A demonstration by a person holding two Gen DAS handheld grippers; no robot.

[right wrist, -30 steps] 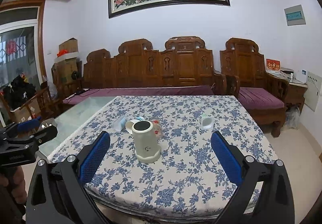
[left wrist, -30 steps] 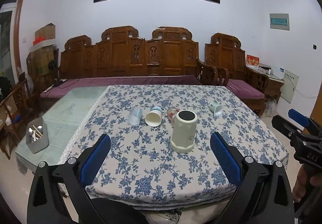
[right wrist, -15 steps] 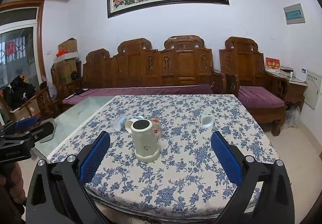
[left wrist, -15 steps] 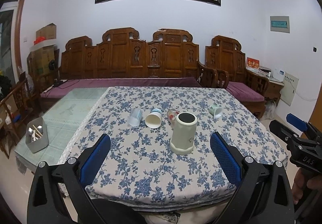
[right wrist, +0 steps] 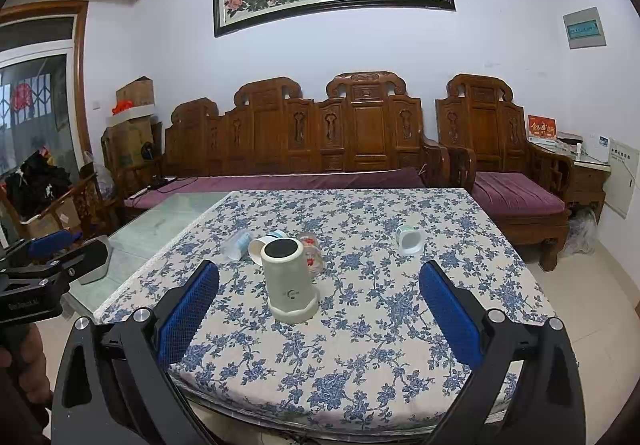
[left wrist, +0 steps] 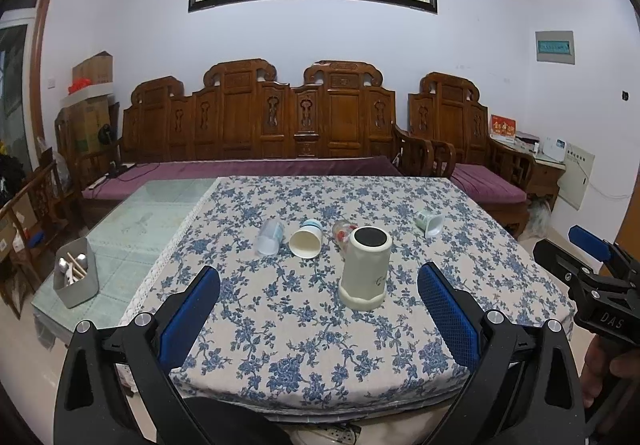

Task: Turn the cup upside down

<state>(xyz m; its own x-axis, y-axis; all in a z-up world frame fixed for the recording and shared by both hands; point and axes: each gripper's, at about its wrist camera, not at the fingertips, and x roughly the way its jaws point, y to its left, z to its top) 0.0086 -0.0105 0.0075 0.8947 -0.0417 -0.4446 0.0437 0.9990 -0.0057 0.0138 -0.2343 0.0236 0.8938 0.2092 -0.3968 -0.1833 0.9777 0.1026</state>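
Observation:
A tall cream cup (left wrist: 366, 269) stands upside down on the floral tablecloth; it also shows in the right wrist view (right wrist: 289, 279). Behind it lie several cups on their sides: a clear plastic cup (left wrist: 270, 237), a white paper cup (left wrist: 306, 242), a glass with red print (left wrist: 343, 235) and a small white-green cup (left wrist: 430, 222). My left gripper (left wrist: 318, 319) is open and empty, held back at the table's near edge. My right gripper (right wrist: 318, 319) is open and empty too, also short of the table.
The table (left wrist: 280, 325) has a bare glass part on the left, with a grey utensil holder (left wrist: 76, 277) on it. A carved wooden sofa (left wrist: 280, 133) with purple cushions stands behind the table. The right gripper shows at the left wrist view's right edge (left wrist: 592, 277).
Both grippers have drawn back a little from the table and stay open. The cups have not moved.

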